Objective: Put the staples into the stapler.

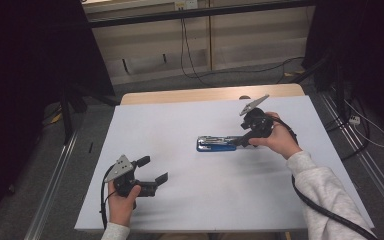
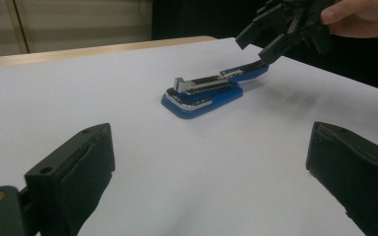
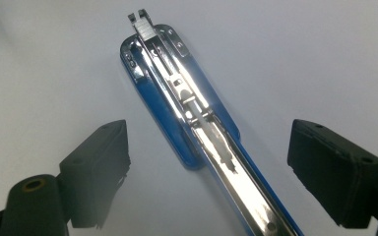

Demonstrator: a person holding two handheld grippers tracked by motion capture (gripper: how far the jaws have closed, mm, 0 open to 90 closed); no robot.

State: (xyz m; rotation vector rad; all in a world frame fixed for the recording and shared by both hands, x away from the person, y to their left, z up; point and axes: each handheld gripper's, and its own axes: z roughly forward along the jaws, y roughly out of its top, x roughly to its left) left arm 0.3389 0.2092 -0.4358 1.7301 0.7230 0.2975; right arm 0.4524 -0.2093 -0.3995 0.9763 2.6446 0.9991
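The blue stapler lay mid-table, opened flat, between the spread jaws of the right gripper, the left gripper gaping apart; its stiff, probably slippery chrome rail suggested gripping the blue sides.

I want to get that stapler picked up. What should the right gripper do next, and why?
Probably close the right gripper: its jaws stand open on either side of the blue stapler's rear arm, not touching it. The left gripper waits open and well away.
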